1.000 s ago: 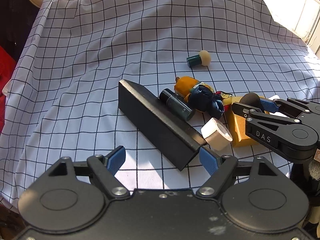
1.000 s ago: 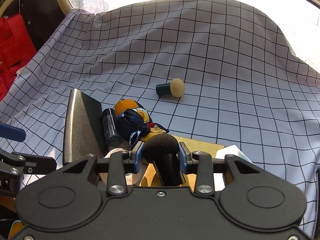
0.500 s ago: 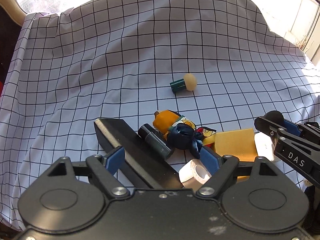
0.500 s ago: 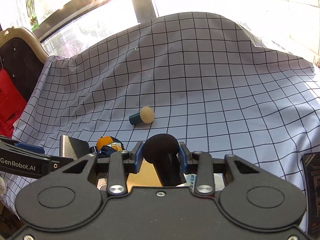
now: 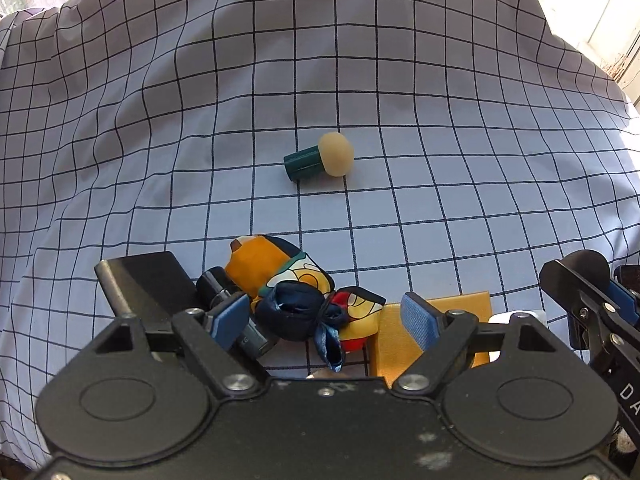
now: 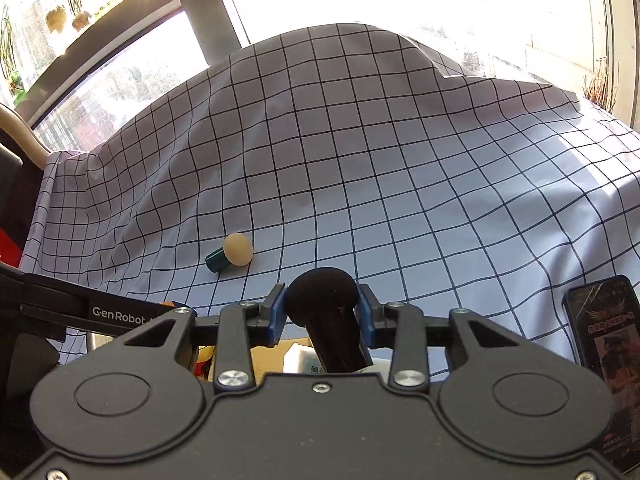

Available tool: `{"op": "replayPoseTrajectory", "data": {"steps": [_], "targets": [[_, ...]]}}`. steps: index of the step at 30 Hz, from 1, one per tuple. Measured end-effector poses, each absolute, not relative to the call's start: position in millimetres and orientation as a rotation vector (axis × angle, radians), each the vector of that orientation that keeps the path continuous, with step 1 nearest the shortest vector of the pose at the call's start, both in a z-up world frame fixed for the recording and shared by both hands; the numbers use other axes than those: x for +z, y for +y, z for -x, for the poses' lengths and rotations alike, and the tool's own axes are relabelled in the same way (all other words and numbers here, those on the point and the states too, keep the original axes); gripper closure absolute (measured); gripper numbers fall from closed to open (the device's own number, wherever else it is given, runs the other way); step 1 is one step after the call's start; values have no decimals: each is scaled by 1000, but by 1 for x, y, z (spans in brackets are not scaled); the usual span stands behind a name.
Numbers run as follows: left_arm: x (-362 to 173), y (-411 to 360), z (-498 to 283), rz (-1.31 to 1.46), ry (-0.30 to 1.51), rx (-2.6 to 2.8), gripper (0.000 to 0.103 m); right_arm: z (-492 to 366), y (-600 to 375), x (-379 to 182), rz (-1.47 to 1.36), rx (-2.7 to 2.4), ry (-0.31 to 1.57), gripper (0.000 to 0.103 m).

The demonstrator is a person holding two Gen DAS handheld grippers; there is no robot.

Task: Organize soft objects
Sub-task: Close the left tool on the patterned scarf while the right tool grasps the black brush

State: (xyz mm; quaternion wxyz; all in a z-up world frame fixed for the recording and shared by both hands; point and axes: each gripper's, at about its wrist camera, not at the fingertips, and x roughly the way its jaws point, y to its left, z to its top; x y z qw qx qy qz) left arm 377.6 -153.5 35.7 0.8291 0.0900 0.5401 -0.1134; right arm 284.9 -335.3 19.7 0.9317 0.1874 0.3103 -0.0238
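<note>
The left hand-held gripper (image 5: 326, 320) stands with its jaws wide apart and nothing pressed between the blue pads (image 5: 228, 318), low over a cluster of things on the checked cloth (image 5: 160, 120) that covers the counter. Only the left wrist view shows this cluster properly: a knotted patterned scarf (image 5: 296, 300) in orange, navy and red lies between the pads without touching them; a dark cylinder (image 5: 212, 286) lies just beside it on the left, against a black box (image 5: 148, 280); an ochre sponge block (image 5: 472, 304) lies to the right, partly behind the right pad.

Farther off on the cloth, well apart from the cluster, lies a small sponge applicator (image 5: 320, 156) with a green handle and a beige rounded head, on its side. Both views show it.

The right hand-held gripper (image 6: 322, 316) is closed on a black sponge applicator (image 6: 322, 296), its round foam head sticking out past the pads and its dark handle running back toward the camera. The left wrist view catches this gripper only at the right edge, with the black head just showing.

The right wrist view alone shows a phone (image 6: 604, 344) lying on the cloth at the right, windows beyond the counter, and something white under the held handle that is too hidden to name.
</note>
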Motion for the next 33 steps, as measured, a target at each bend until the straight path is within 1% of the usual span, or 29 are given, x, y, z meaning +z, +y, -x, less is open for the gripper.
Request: {"op": "replayPoseTrajectory", "data": {"steps": [5,6,7,13,17,19,21,24,27,33], "targets": [[19,-166,-389,-211,1187,-230,21,-284,-337,20,-399,-56,630,65],[18,-167,-390,-213,1182,-226,17,-284,-338,20,-403,-56,629,65],[18,-169,-391,-215,1177,-227,15,-283,-338,21,-406,-55,626,65],[14,-174,-404,-194,1163,-222,14,-281,-338,22,-412,-56,621,65],[17,-177,-413,-149,1127,-256,14,-281,-339,22,-416,-55,617,65],[23,-177,-413,-88,1092,-340,18,-281,-339,23,-416,-55,616,65],[29,-178,-412,-57,1083,-393,18,-281,-339,23,-415,-55,616,65],[30,-176,-408,-87,1078,-330,18,-281,-340,23,-420,-58,614,65],[26,-158,-404,-68,1077,-250,18,-280,-341,23,-424,-61,615,65],[10,-142,-407,-34,1166,-174,18,-280,-339,24,-422,-55,612,65]]}}
